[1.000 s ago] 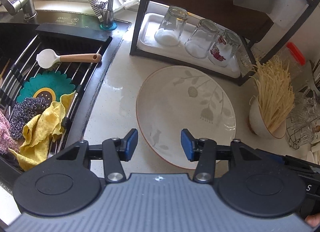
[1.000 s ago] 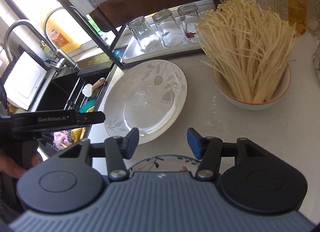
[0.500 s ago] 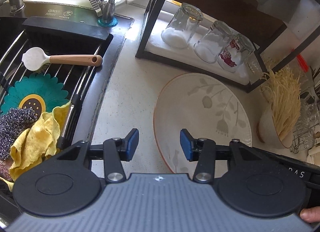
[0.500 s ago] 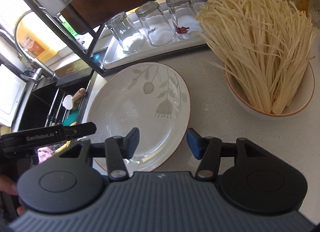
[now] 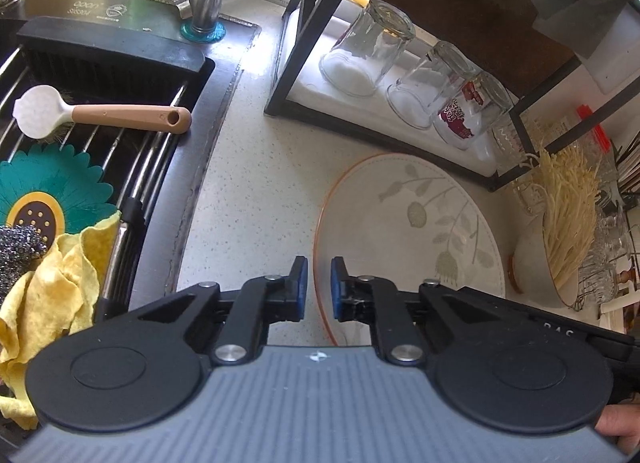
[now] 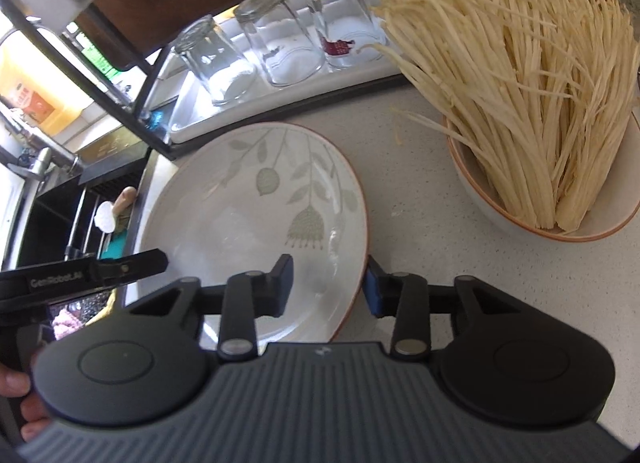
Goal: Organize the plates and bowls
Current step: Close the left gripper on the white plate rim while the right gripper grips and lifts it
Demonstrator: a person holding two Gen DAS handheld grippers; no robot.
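Plate [image 6: 256,215] with the leaf pattern lies flat on the worktop [image 5: 256,199] beside the sink, its left rim clamped in the left gripper [image 5: 319,289] while the right gripper [image 6: 327,285] is closing astride the right rim, so lift level with both.

Each gripper is the same build: a ribbed grey body, two round black discs at its front corners, and black link arms pinned with silver screws. The left gripper [image 5: 319,289] and right gripper [image 6: 329,286] carry blue pads — flat, rectangular. One black arm reads "GenRobot.AI" in white. Fingers [image 6: 16,403] show at the frame edges.
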